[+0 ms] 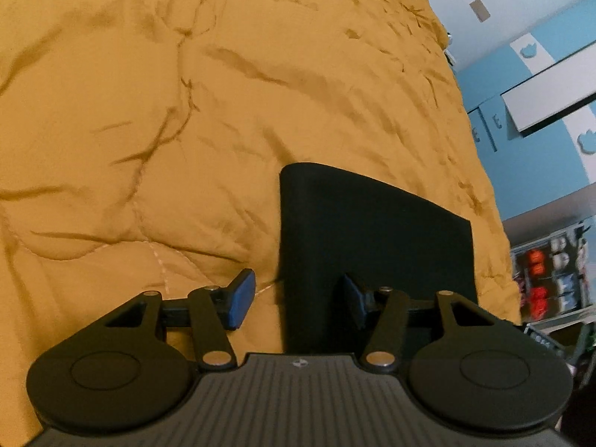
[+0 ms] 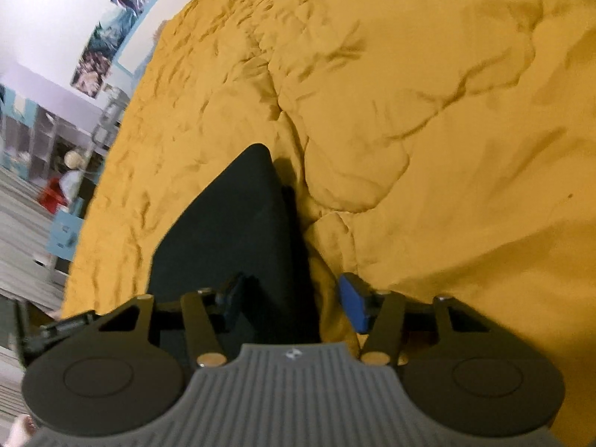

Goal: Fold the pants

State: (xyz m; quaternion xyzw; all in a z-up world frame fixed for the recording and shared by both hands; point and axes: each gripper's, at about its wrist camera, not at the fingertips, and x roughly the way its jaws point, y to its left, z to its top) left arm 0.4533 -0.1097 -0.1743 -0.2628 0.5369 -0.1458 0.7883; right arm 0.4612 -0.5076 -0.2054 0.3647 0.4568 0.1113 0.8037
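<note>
Both grippers' fingers point(image 1: 244, 300) point(image 2: 352, 300) gape wide, seemingly straddling folded black pants point(image 1: 372, 231) point(image 2: 238, 231) edges.

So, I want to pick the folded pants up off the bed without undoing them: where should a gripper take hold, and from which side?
Probably the near edge of the black pants, one corner per gripper, coming in low along the yellow comforter. The bundle lies flat in layers, and each open gripper, left and right, already straddles a near corner, so closing there should pinch all layers together.
</note>
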